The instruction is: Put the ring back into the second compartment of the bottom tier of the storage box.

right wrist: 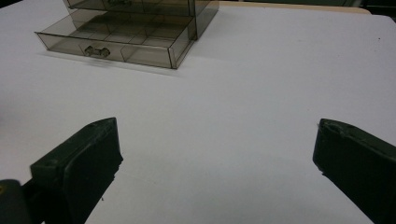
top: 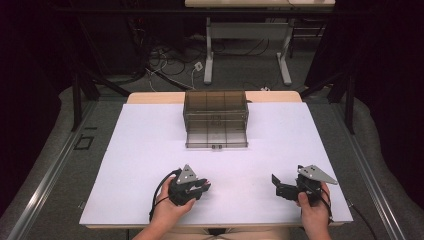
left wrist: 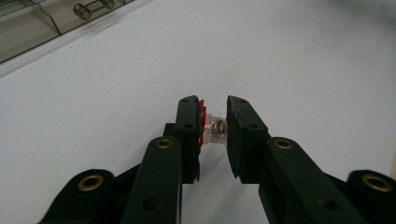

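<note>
High view: white worktop [top: 150,150] with a smoky transparent drawer cabinet [top: 216,109] standing at the middle of the far edge, its bottom drawer [top: 216,137] pulled out toward the near edge, divided into compartments, small handle at the front. Near the near edge, left of centre, left gripper [top: 202,187] held in a hand [top: 167,210], pointing toward the right edge. Near the near right corner, right gripper [top: 276,184] held in the other hand [top: 314,212], pointing toward the left edge. Well apart from each other and from the cabinet.

Left gripper view: jaws nearly together, clamped on a small clear and silvery item with a red part [left wrist: 212,128], held just above the white surface; too small to identify. Drawer front and handle at the upper left corner.

Right gripper view: jaws spread wide, nothing between them but bare worktop. Open drawer farther off, upper left.
</note>
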Motion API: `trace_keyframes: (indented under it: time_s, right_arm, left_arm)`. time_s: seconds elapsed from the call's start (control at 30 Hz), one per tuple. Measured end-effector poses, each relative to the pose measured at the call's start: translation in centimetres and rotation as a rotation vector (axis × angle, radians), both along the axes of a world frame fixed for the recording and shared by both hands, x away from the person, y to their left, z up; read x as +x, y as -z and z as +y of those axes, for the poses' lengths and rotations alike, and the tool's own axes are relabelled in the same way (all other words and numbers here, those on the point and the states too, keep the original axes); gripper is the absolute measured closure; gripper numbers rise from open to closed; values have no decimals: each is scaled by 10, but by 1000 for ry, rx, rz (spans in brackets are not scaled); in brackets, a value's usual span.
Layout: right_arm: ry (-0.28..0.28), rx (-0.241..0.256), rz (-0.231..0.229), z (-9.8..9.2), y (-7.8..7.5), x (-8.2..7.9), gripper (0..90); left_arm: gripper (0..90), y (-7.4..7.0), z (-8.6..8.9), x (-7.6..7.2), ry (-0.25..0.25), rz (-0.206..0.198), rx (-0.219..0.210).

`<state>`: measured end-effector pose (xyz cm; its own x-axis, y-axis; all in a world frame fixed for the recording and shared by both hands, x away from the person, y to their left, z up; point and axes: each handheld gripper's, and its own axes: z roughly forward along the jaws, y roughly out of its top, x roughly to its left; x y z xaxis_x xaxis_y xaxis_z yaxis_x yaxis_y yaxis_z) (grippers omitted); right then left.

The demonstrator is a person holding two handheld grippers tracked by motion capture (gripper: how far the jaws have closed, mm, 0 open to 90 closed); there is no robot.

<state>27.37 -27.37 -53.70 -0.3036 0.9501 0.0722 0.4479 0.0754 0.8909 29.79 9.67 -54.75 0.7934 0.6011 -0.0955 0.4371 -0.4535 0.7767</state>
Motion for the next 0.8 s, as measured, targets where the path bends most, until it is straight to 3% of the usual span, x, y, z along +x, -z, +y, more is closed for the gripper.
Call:
trace_keyframes:
  time_s: [0.47, 0.8]
  right_arm:
    - [6, 10, 4, -1, 1, 1, 5]
    - [3, 11, 3, -2, 2, 2, 5]
  left_arm:
    - [752, -2, 5, 4, -27, 2, -30]
    - [752, -3, 12, 7, -77, -5, -58]
